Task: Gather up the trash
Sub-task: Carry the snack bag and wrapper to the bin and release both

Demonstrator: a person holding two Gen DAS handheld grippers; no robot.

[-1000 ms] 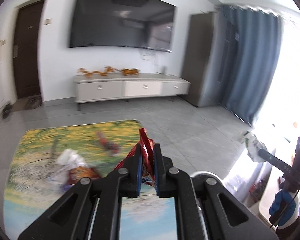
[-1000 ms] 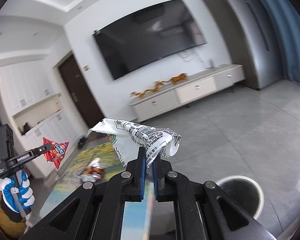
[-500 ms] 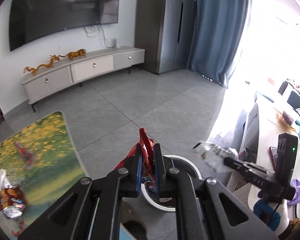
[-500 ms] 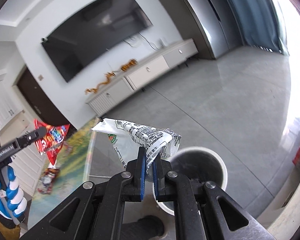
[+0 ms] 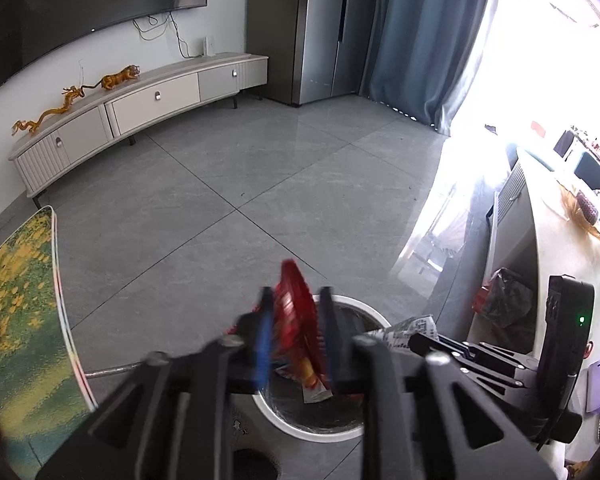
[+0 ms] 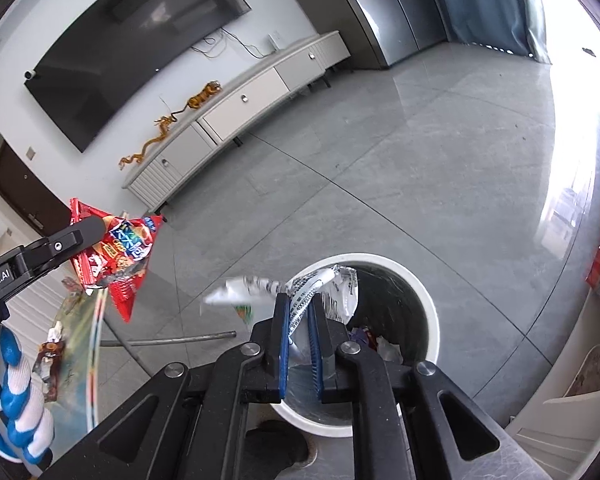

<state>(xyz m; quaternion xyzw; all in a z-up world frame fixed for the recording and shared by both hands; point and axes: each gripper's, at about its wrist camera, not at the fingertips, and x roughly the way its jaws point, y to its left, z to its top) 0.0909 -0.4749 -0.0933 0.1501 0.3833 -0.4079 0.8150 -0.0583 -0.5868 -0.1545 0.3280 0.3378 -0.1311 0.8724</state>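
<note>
Two grippers are hovering over one white bin (image 6: 428, 300) at the lower middle of both views. The left gripper (image 5: 294, 332) fingers are opening, with one red wrapper (image 5: 296, 320) between them and the pads no longer pressing it. The right gripper (image 6: 298, 332) fingers are opening slightly too, one white wrapper (image 6: 300, 288) between them above the bin rim. More scraps are lying in the bin, and at least one wrapper (image 6: 50, 350) is lying on the desk (image 5: 24, 292) at lower left.
</note>
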